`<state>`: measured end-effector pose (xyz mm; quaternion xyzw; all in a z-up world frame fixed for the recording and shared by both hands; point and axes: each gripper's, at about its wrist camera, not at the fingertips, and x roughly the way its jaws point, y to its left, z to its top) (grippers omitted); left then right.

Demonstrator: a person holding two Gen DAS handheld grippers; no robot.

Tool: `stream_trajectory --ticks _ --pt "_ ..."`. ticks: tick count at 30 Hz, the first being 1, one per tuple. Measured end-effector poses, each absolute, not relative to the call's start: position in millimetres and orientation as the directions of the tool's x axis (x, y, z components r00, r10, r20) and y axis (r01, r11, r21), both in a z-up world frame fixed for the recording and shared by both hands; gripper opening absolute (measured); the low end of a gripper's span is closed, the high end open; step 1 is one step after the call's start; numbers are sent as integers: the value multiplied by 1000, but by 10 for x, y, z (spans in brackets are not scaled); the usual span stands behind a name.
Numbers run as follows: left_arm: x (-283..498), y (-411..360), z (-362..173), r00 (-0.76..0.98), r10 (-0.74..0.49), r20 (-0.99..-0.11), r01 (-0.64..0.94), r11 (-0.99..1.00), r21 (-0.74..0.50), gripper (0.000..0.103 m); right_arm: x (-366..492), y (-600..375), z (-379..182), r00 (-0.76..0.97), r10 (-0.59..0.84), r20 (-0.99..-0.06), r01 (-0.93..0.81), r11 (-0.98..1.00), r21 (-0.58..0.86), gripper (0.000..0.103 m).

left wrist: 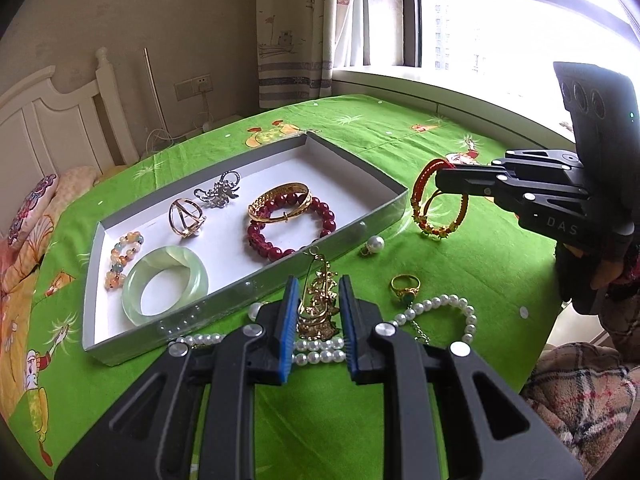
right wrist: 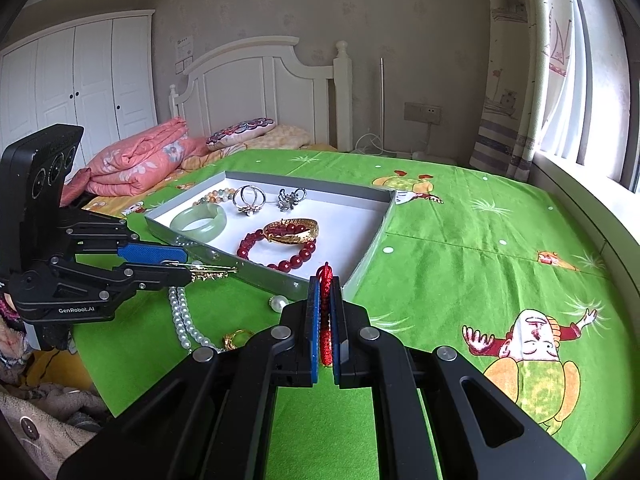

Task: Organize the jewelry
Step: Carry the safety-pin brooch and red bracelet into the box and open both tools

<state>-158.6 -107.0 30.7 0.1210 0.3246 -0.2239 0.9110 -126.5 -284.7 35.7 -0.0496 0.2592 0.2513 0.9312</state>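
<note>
Left wrist view: I'm clamping the left gripper [left wrist: 319, 300] on a gold brooch [left wrist: 318, 308], lifted above the pearl necklace [left wrist: 436, 312] near the tray [left wrist: 384, 208] front wall, probably to carry it in. Its long axis is running along the fingers, pin end pointing toward the tray.

Right wrist view: I'm holding the right gripper [right wrist: 325, 300] pinched together on a red cord bracelet [right wrist: 326, 320], edge-on, hanging off the tray's near corner, likely waiting its turn.
</note>
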Motion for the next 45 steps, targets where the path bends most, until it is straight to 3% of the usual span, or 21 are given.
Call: stream_trajectory --ticks 27,37,45 --pt "-1656 -624 759 768 -349 -536 417 909 6 15 -1284 -2560 742 754 473 -456 -547 836 -38 6" --pt "-952 -423 973 790 -274 -548 333 943 8 15 -546 -2181 897 715 434 -548 -555 829 -69 6" --pt "-569 -557 811 765 -267 -586 315 949 -20 15 150 -2047 715 652 384 -653 -523 852 -20 6"
